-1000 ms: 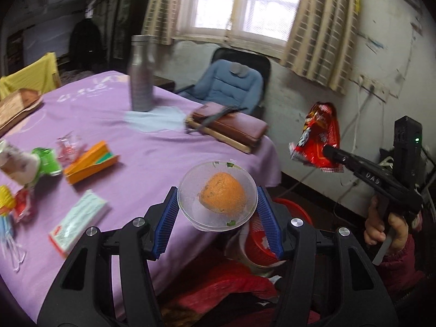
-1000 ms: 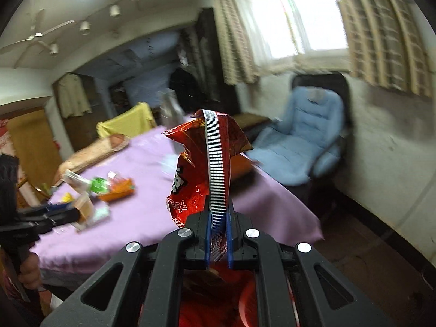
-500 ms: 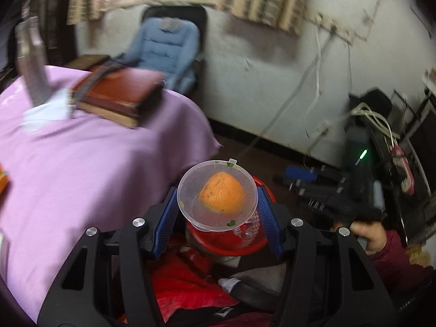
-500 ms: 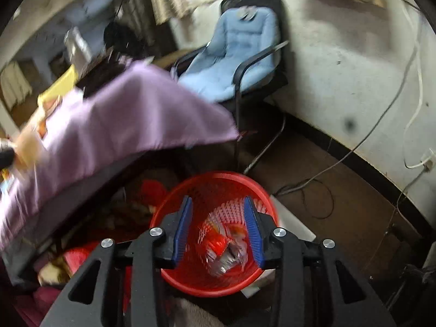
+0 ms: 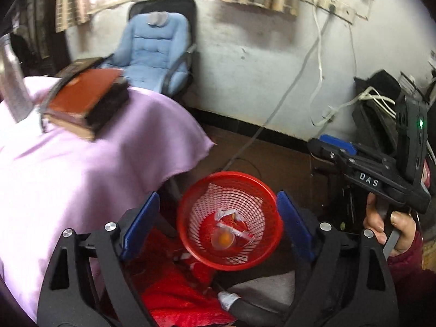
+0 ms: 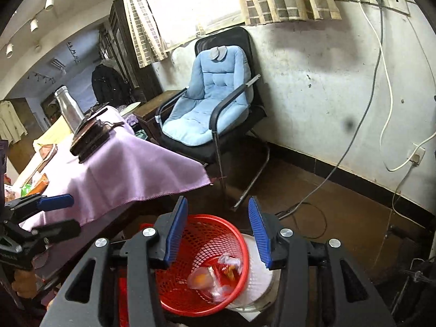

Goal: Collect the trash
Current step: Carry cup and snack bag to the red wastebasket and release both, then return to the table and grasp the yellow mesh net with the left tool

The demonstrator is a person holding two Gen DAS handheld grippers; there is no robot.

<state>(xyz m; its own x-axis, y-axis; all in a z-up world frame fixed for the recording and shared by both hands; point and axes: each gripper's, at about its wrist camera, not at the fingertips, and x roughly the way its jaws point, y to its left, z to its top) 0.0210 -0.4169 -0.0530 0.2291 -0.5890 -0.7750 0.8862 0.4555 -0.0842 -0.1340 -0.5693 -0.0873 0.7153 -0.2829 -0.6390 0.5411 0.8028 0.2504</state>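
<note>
From the left wrist, the left gripper (image 5: 215,226) hangs wide and empty straight above the red basket (image 5: 261,190), the clear cup with its orange lump (image 5: 224,239) lying on the red wrapper (image 5: 231,222) inside, while from the right wrist the right gripper (image 6: 216,231), equally wide and empty, sits over the same basket's (image 6: 174,306) far rim.

Left tongs (image 5: 216,218) and right tongs (image 6: 218,230), both spread wide.
</note>
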